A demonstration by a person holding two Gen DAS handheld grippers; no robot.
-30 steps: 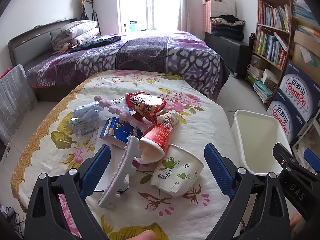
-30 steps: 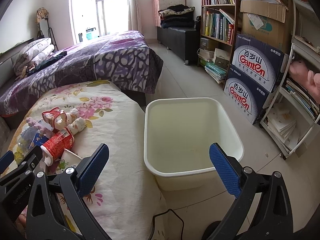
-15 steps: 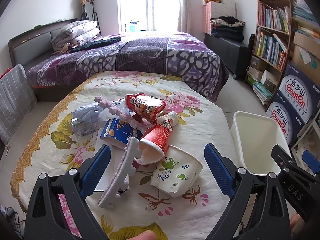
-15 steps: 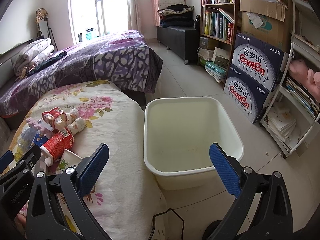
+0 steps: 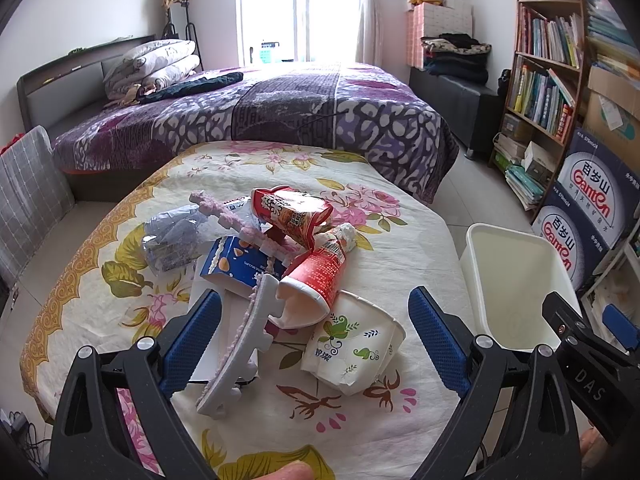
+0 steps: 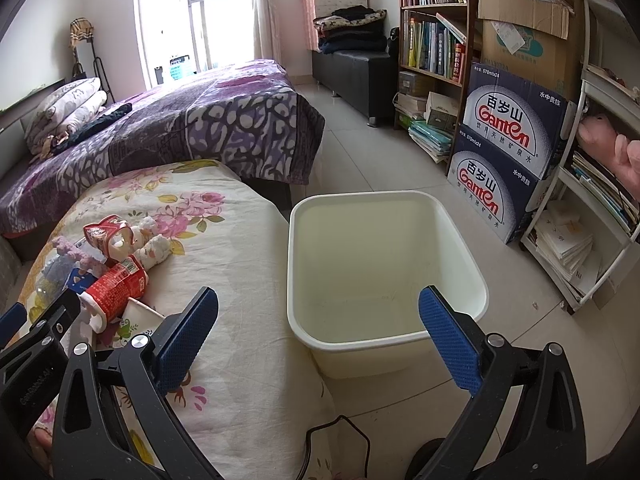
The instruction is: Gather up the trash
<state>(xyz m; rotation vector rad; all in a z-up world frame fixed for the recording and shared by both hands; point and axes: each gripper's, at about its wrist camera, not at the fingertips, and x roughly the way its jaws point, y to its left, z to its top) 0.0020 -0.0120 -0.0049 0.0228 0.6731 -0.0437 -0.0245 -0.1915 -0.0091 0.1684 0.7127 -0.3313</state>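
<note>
A heap of trash lies on the floral tablecloth (image 5: pixel 280 420): a white paper cup (image 5: pixel 352 344) with green leaves, a red cup (image 5: pixel 316 280) on its side, a torn red snack wrapper (image 5: pixel 288 212), a blue box (image 5: pixel 236 264), a white foam strip (image 5: pixel 244 344) and a clear plastic bag (image 5: pixel 176 236). My left gripper (image 5: pixel 314 336) hovers open just short of the paper cup, holding nothing. My right gripper (image 6: pixel 318 336) is open above the near rim of the empty white bin (image 6: pixel 384 264), which stands on the floor right of the table. The red cup (image 6: pixel 116 288) shows at the right wrist view's left.
A bed with a purple cover (image 5: pixel 280 112) lies behind the table. Bookshelves (image 6: pixel 432 40) and stacked water cartons (image 6: pixel 504 152) line the right wall. A black cable (image 6: pixel 336 436) runs along the floor by the table edge. Tiled floor (image 6: pixel 360 144) lies open beyond the bin.
The left wrist view has shifted very slightly, with the bin drifting a little left. The right gripper and the trash have not visibly moved.
</note>
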